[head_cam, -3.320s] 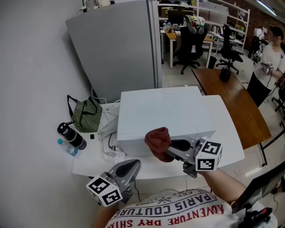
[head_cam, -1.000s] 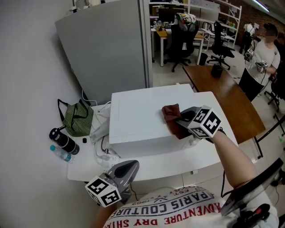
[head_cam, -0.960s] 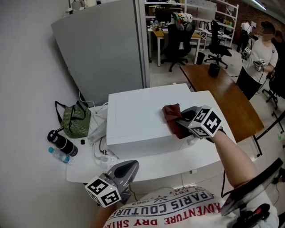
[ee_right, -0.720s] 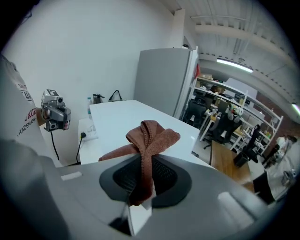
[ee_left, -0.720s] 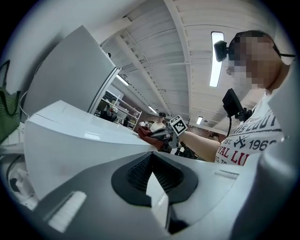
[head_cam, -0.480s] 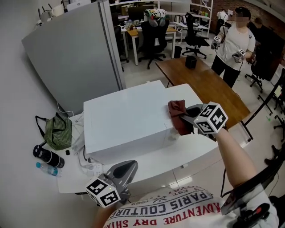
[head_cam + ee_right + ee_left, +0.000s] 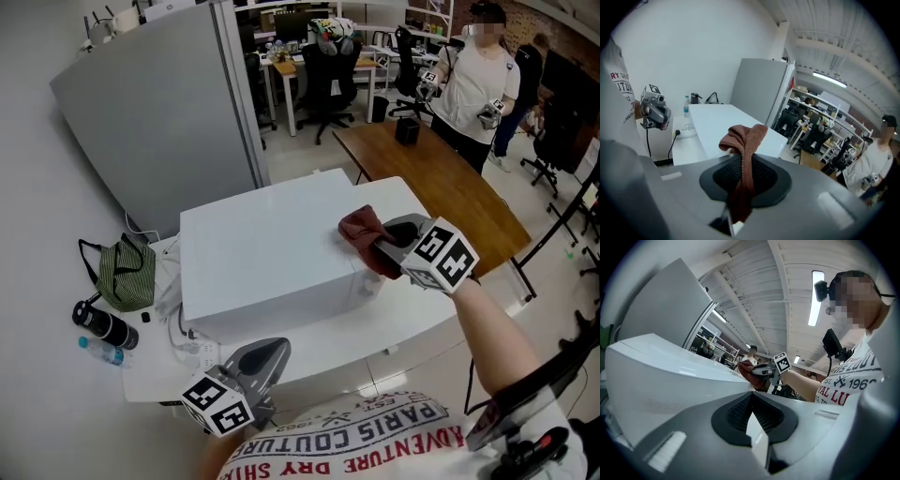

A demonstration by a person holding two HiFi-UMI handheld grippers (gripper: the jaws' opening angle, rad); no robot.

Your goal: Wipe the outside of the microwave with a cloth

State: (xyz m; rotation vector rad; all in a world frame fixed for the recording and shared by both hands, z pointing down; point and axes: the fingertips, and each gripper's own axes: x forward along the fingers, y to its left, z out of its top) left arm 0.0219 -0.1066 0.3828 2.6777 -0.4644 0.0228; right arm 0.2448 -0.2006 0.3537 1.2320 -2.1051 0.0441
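R gripper (image 7: pixel 382 246) w/ cloth (image 7: pixel 362 231) shifted slightly left vs 0.5 s ago; now at top right edge of white microwave (image 7: pixel 262 253). R fingers clamped on red-brown cloth, bunch sticking out past tips. L gripper (image 7: pixel 267 354) low, off worktop (image 7: pixel 375 323) front edge; fingers together, nothing between. Shirt (image 7: pixel 375 441) print: "ADVENTURE", partly "COUTUR".

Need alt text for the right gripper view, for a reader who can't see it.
The right hand-held gripper is shut on a reddish-brown cloth, held over the top of the white microwave. The left hand-held gripper shows at far left.
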